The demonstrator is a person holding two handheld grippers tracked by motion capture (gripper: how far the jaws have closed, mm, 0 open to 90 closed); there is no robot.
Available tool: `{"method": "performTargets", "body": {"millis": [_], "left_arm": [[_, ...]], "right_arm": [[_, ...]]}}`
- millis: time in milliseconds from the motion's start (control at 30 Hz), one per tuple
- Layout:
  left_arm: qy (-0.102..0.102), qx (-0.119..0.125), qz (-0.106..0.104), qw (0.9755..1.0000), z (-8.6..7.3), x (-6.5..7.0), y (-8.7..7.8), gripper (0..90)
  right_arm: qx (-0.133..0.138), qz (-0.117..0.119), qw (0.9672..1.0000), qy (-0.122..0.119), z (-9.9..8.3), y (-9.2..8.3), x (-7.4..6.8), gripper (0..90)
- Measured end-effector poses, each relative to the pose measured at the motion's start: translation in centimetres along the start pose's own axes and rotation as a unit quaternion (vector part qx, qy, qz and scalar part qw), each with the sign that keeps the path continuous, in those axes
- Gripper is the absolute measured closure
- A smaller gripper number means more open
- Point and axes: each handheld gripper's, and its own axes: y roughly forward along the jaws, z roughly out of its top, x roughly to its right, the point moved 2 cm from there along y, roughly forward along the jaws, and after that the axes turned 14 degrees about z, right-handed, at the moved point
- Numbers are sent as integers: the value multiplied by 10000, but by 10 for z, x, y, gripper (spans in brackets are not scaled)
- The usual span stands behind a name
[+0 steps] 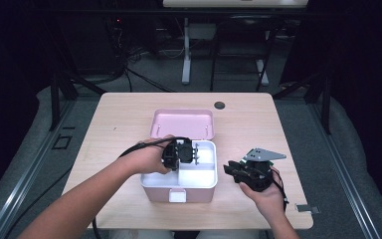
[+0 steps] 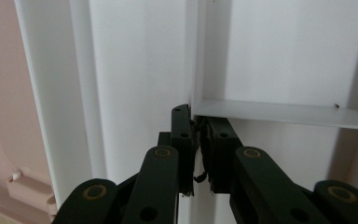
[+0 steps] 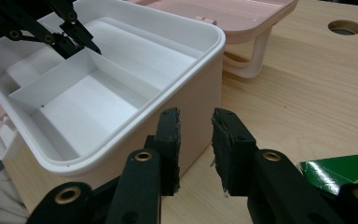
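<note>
A pink box (image 1: 179,191) stands open at the table's middle, its lid (image 1: 182,123) laid back behind it. Inside sits a white tray (image 1: 199,174) split by thin divider walls (image 3: 51,77). My left gripper (image 1: 195,153) reaches down into the tray. In the left gripper view its jaws (image 2: 196,116) are pinched on the top edge of a divider wall (image 2: 193,56) where it meets a cross wall. My right gripper (image 3: 196,114) hovers just right of the box, near its side wall (image 3: 200,98). Its jaws stand apart with nothing between them.
A round cable hole (image 1: 220,105) lies in the table behind the lid. A green packet (image 3: 340,175) rests on the wood under my right gripper. The tray's compartments (image 3: 88,107) hold nothing. Bare wood stretches to the left and right of the box.
</note>
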Motion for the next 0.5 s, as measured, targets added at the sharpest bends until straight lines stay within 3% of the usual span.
{"method": "performTargets", "body": {"millis": [500], "left_arm": [[-19, 24, 41, 10000, -1, -2, -7, 860]], "right_arm": [[124, -52, 9999, 53, 1, -5, 5, 717]]}}
